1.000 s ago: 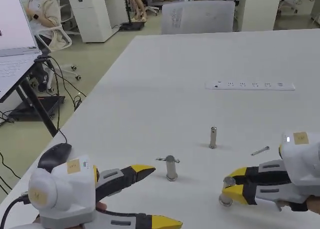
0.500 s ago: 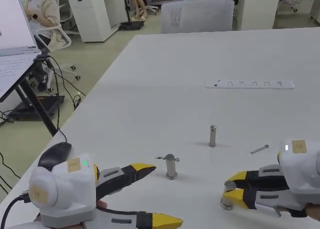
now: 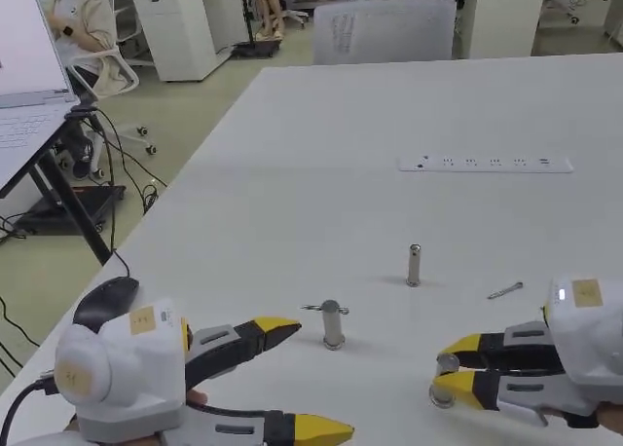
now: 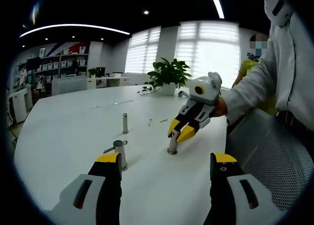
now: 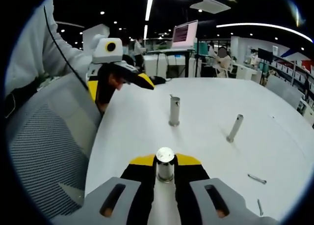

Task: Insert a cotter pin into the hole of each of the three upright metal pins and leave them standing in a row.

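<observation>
Right claw (image 3: 453, 366) stays clamped on nearest pin (image 5: 165, 168), barely shifted on worktop (image 3: 389, 154). Left claw (image 4: 166, 158) wide, empty. Middle pin (image 3: 333, 329) carries a cotter pin (image 3: 313, 311); far pin (image 3: 415, 266) looks bare. Two insertions likely remain.

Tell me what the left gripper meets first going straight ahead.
Likely the metal pin with the cotter pin, just ahead of one jaw; the right gripper and its held pin stand farther on.

Bright, even overhead light washes the white tabletop (image 3: 321, 154); the metal pins (image 3: 333, 325) on it cast faint shadows; ceiling strips (image 5: 149, 9) above it glare; gripper views bend near their edges
</observation>
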Motion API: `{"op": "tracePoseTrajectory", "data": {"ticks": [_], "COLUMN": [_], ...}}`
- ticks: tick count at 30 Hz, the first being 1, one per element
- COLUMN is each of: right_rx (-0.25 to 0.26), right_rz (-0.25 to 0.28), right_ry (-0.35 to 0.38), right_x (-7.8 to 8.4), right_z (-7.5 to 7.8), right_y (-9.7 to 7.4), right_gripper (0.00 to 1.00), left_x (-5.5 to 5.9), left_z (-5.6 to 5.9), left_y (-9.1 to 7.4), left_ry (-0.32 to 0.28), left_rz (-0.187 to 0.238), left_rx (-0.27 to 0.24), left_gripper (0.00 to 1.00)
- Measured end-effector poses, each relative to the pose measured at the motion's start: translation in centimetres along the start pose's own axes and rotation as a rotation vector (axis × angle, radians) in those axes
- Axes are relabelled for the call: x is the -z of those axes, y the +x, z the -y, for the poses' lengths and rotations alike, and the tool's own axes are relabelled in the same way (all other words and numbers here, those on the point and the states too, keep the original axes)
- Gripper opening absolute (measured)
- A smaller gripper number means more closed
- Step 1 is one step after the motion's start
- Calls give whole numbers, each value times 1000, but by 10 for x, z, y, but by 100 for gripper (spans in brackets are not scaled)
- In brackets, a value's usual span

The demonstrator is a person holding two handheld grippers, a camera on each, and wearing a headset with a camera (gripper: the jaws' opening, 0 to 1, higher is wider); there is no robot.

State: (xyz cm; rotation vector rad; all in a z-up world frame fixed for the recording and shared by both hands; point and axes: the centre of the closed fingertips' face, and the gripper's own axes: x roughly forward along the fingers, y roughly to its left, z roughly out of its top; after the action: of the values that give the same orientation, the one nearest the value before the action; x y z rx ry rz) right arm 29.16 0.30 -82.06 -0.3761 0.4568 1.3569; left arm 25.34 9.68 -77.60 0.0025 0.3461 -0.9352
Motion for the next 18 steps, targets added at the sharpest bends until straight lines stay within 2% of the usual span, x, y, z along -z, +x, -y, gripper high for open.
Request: {"op": "tracePoseTrajectory", "data": {"ticks": [8,18], "right_rx": [2,21], "right_rz": [18,22], "right_ry": [11,26], "right_x": [-8,-6], "right_z": [3,15], "right_y": [-5,-34], "right_gripper": [22,27], "left_x": [-1,-1], "left_z": [-3,-9], "left_y": [-4,-9], "left_ry": [-5,-16], "left_rz": [11,22], "left_rx": [-20,-43], "left_gripper": [73,73]}}
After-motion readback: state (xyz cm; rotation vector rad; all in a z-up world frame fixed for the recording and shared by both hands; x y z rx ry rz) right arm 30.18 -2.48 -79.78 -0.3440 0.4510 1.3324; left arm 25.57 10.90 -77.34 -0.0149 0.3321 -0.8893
